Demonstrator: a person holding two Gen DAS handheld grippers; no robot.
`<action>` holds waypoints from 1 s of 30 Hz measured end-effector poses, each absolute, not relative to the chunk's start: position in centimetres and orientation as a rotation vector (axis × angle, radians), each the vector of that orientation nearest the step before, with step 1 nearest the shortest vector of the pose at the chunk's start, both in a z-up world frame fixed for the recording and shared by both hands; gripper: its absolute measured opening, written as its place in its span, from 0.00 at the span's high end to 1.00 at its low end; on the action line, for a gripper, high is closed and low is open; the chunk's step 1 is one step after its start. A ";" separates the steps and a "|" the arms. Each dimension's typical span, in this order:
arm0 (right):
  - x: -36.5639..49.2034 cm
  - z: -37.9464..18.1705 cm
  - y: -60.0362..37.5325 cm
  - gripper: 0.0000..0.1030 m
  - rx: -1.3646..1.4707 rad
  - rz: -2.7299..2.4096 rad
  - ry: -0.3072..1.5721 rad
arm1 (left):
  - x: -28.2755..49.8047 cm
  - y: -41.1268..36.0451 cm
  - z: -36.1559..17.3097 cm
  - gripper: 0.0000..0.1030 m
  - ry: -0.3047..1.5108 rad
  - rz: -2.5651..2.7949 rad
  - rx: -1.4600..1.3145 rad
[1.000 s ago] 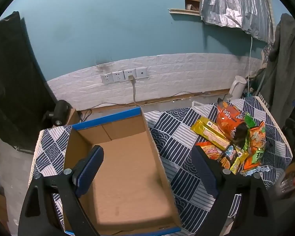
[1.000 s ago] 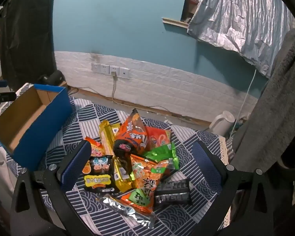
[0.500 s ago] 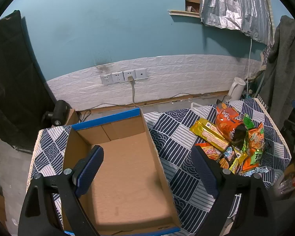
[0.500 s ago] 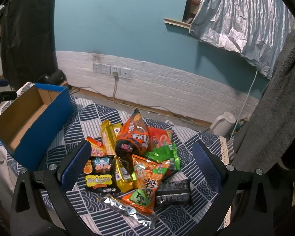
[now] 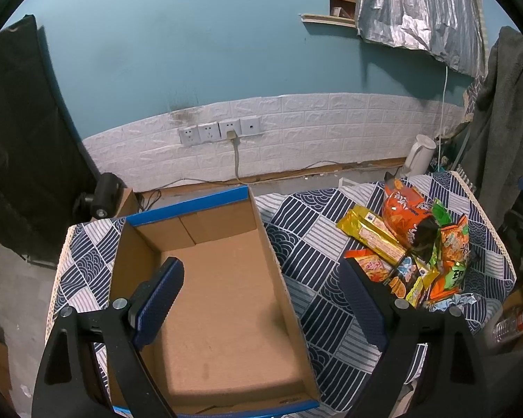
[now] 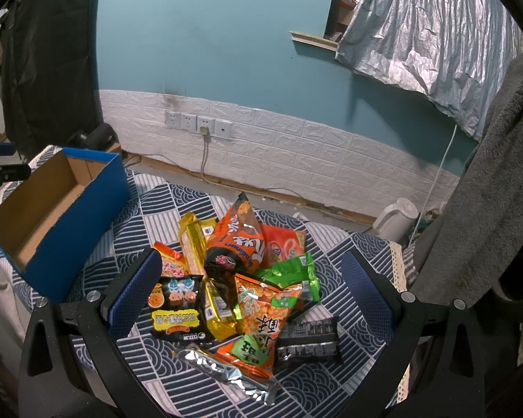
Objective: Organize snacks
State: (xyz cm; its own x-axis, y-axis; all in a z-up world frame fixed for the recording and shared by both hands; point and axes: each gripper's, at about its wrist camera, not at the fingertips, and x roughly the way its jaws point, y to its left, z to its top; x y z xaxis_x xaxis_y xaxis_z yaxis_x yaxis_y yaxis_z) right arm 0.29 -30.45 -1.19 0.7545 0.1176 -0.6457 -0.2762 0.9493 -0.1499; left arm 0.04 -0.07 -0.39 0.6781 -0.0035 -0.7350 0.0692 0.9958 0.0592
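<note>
An open cardboard box with blue outer walls [image 5: 219, 278] stands empty on the left of the patterned tablecloth [image 5: 307, 230]; it also shows in the right wrist view [image 6: 83, 205]. A pile of snack packets [image 6: 240, 278] lies on the cloth's right side, seen too in the left wrist view [image 5: 411, 247]. It includes a big orange bag [image 6: 240, 240], a gold packet [image 6: 195, 247], a green bag [image 6: 293, 271] and a black packet [image 6: 176, 310]. My left gripper [image 5: 261, 299] is open and empty above the box. My right gripper [image 6: 251, 296] is open and empty above the pile.
A white kettle [image 5: 418, 155] stands on the floor by the wall behind the table. A black lamp-like device [image 5: 103, 196] sits at the table's far left corner. A grey towel [image 6: 498, 181] hangs on the right. Wall sockets with a plugged cable [image 5: 219, 130] are behind.
Both views have shifted only slightly; the snacks and box have not moved. Both grippers stay open and empty.
</note>
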 end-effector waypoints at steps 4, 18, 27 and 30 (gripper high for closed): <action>0.3 -1.2 -30.4 0.02 -0.243 0.217 0.684 | 0.1 0.0 -0.5 0.11 0.830 -0.043 0.078; 0.3 -1.1 -30.4 0.02 -0.242 0.217 0.685 | 0.1 0.1 -0.6 0.11 0.833 -0.043 0.075; 0.3 -1.2 -30.4 0.02 -0.241 0.218 0.684 | -0.1 -0.2 -0.8 0.11 0.836 -0.046 0.075; 0.3 -1.2 -30.4 0.02 -0.242 0.218 0.684 | -0.1 -0.3 -0.9 0.11 0.839 -0.048 0.078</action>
State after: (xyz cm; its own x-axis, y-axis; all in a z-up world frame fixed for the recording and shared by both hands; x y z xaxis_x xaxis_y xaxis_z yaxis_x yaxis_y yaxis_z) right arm 0.32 -30.42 -1.18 0.7541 0.1192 -0.6459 -0.2768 0.9495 -0.1480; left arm -0.14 -0.34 -0.91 0.6675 -0.0120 -0.7445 0.0738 0.9960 0.0502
